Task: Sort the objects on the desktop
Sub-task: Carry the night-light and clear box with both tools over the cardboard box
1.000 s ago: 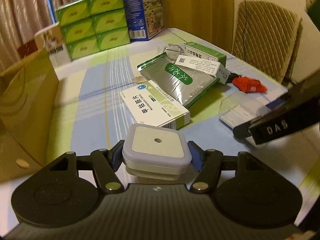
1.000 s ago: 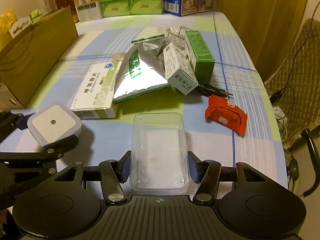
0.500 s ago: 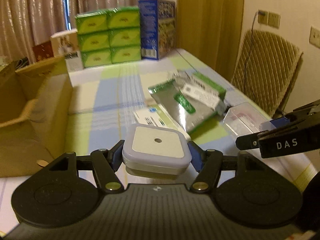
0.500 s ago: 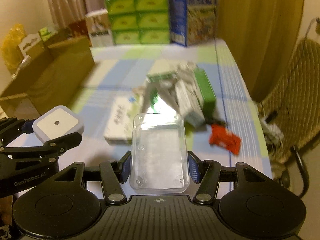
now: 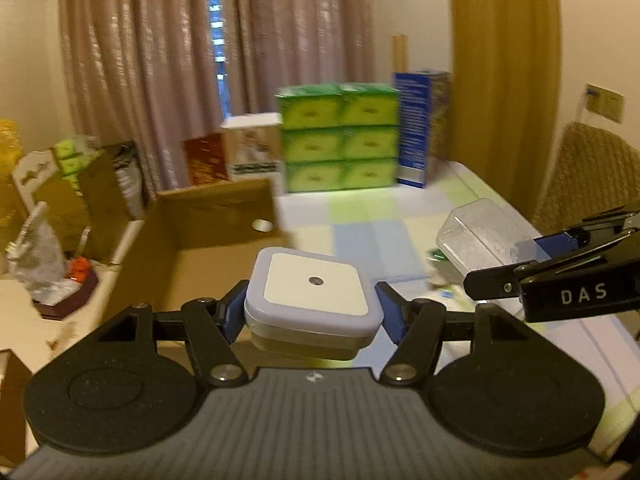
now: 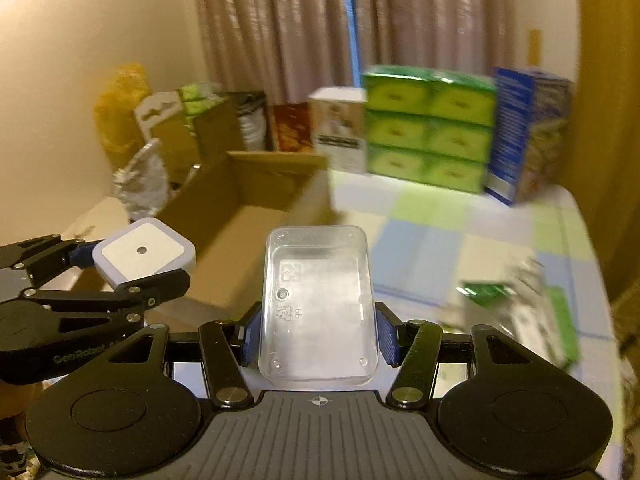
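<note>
Two grippers, two loads, both off the table. Nearest in the left wrist view, the left gripper (image 5: 311, 312) clamps a square white night light (image 5: 314, 292) between its blue pads, the light's face up with a small dark dot at its middle. Nearest in the right wrist view, the right gripper (image 6: 319, 334) squeezes a clear plastic case (image 6: 318, 304) by its long sides, recycling marks showing through it. Each camera catches the other tool: the left view has the right gripper entering from the right edge with the case seen side-on; the right view shows the left gripper at lower left carrying the light. Just beyond both loads gapes an open cardboard box (image 5: 208, 248). Only the right view shows blurred green-and-white packets (image 6: 532, 308) on the checked tablecloth (image 6: 420, 248). Farther back stand stacked green cartons (image 5: 338, 138), a blue box (image 5: 420, 128), then curtains (image 5: 140, 60).
</note>
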